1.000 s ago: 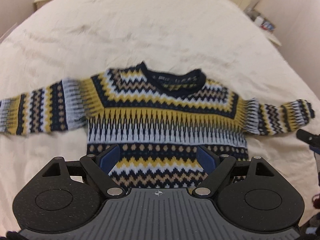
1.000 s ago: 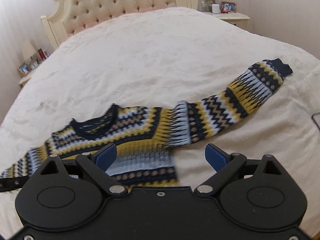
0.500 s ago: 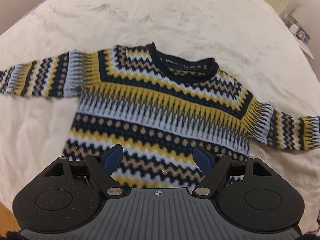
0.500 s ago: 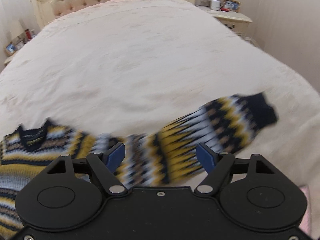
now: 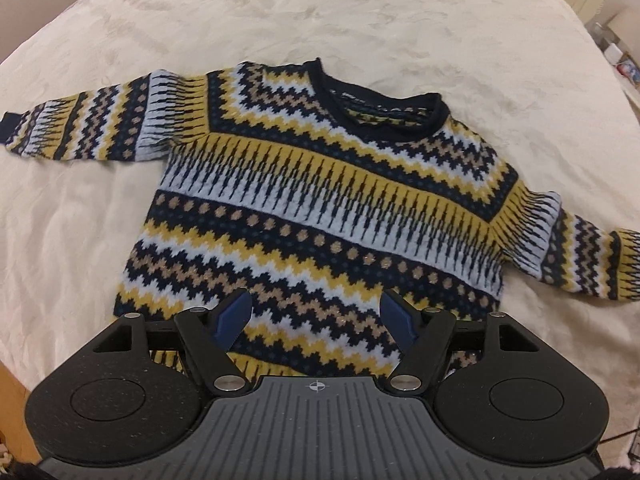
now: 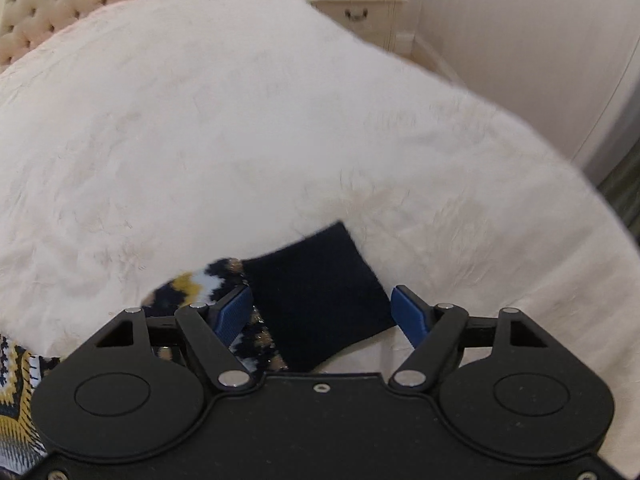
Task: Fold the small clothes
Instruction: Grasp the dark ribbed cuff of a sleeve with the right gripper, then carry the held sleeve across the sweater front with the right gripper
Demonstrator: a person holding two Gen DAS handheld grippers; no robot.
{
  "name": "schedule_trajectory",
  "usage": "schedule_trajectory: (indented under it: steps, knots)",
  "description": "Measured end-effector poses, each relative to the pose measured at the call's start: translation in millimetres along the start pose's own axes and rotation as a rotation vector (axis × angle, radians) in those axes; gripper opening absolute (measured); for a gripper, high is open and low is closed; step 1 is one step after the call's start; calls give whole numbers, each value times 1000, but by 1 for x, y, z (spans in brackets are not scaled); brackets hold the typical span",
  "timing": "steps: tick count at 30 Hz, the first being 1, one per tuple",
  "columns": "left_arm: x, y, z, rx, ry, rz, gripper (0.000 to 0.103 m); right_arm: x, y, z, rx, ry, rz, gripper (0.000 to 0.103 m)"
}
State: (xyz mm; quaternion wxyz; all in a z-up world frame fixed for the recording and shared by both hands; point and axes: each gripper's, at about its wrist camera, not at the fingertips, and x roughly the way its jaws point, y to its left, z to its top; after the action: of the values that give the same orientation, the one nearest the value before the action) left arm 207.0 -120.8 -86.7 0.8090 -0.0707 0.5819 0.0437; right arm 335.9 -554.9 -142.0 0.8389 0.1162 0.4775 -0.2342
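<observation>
Since a second ago the right tongs have swept along the sleeve from the sweater's shoulder out to its dark cuff, and the left tongs have shifted a little over the hem, so the sweater now sits larger and more slanted in the left view. Both pairs of jaws have just been closing, yet both stand spread.

Nearest in the left view, the left tongs hang over the sweater's lower hem; the knit shows between the blue pads, but whether they touch it I cannot tell. The sweater lies flat, front up, on the bed, banded in yellow, white, tan and navy zigzags. Its body runs up to the navy neckline. One sleeve stretches to the picture's left edge; the other reaches the right edge.

Nearest in the right view, the right tongs straddle the cuff. The left-hand pad lies over the patterned sleeve where it meets the cuff; the right-hand pad stands just clear of the cuff's far corner, with bedspread showing between. The cuff lies flat on the bed, not pinched. At the lower left edge a strip of the sweater's body shows.

Beyond the cuff the cream bedspread runs back to a tufted headboard at the top left. A pale nightstand with small, blurred items on top stands beside the bed at the top, against a pale wall
</observation>
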Motion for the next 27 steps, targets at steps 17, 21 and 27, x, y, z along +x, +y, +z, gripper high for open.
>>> schedule_trajectory:
  steps: [17,21,27]
  knots:
    - [9,37,-6,27,-2,-51,69,-82,49,-8,-15,-154,199,11]
    - [16,58,-5,59,7,-82,70,-119,93,-13,-32,-189,270,6]
    - [19,98,1,76,8,-93,70,-151,171,-29,-104,-218,402,5]
